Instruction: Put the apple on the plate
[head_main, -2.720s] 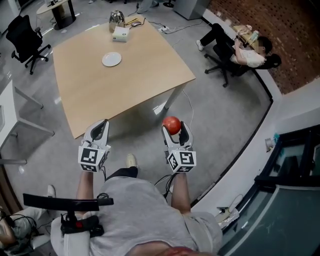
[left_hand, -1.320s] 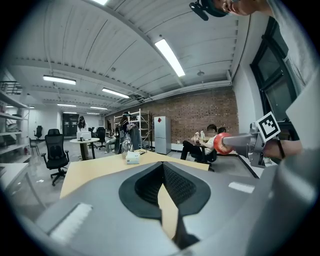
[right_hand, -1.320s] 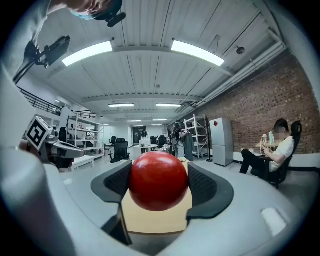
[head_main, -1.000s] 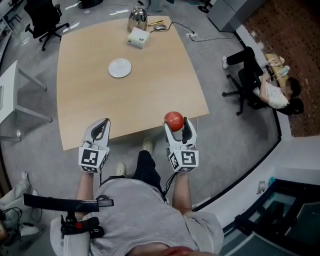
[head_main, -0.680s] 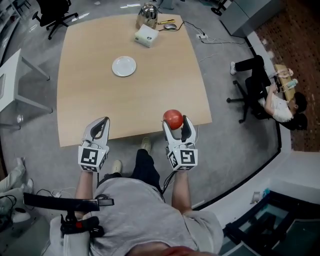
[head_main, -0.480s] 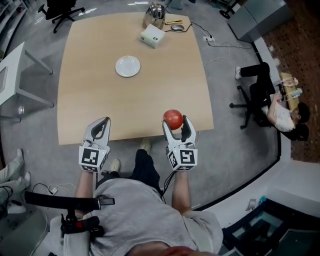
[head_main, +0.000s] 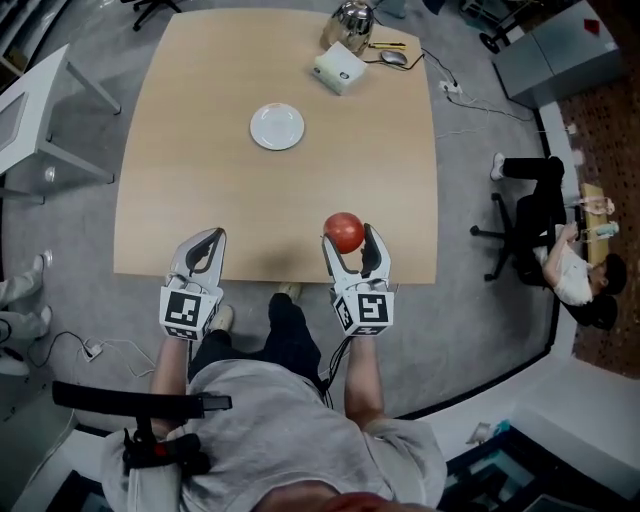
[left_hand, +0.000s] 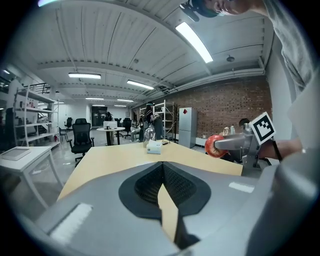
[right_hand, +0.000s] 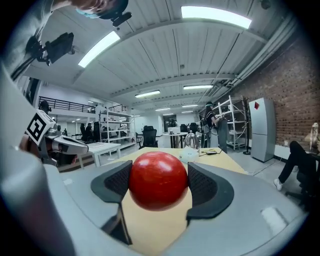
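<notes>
A red apple (head_main: 344, 232) (right_hand: 158, 180) sits clamped between the jaws of my right gripper (head_main: 346, 240) (right_hand: 159, 184), held over the near edge of the wooden table (head_main: 200, 190). The apple (left_hand: 215, 145) also shows at the right in the left gripper view. A small white plate (head_main: 277, 127) lies bare on the table's far half, well ahead and to the left of the apple. My left gripper (head_main: 199, 251) (left_hand: 161, 181) hangs at the near edge with its jaws together and nothing in them.
At the table's far edge stand a white box (head_main: 339, 68) and a shiny metal kettle (head_main: 351, 17). A white side table (head_main: 40, 110) is at the left. A person on an office chair (head_main: 560, 250) sits at the right.
I have walked up to the table: it has slid nearer and now lies square in front. Both grippers now reach its near edge, the apple still held in the right one.
</notes>
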